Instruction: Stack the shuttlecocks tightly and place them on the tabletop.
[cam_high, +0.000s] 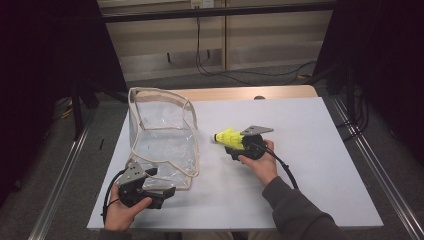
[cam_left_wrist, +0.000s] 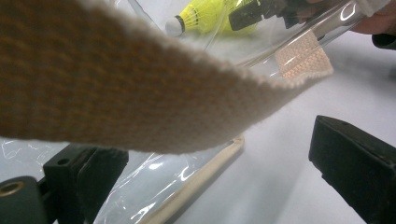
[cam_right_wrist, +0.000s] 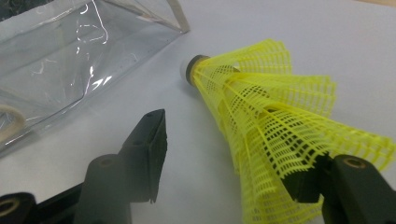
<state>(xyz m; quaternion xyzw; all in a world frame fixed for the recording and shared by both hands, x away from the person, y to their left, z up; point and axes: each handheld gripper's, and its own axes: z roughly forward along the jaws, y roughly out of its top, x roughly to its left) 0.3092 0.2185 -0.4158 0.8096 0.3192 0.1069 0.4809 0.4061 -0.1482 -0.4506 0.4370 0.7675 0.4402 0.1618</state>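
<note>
A yellow mesh shuttlecock (cam_high: 228, 137) with a white cork tip is at my right gripper (cam_high: 236, 145), right of the table's middle. In the right gripper view the shuttlecock (cam_right_wrist: 261, 121) has its skirt over the right-hand jaw, while the other jaw stands well apart from it; the right gripper (cam_right_wrist: 229, 154) is open. A clear plastic bag (cam_high: 162, 135) with beige trim stands at the left, its mouth upward. My left gripper (cam_high: 167, 190) is open at the bag's near corner. A beige strap (cam_left_wrist: 116, 93) crosses above its jaws, and the left gripper (cam_left_wrist: 219, 172) has clear plastic beside its left jaw.
The white tabletop (cam_high: 310, 170) has free room to the right and in front. A wooden edge (cam_high: 240, 93) shows at the back. Metal rails (cam_high: 372, 165) run along both sides, and cables (cam_high: 235, 75) lie on the floor behind.
</note>
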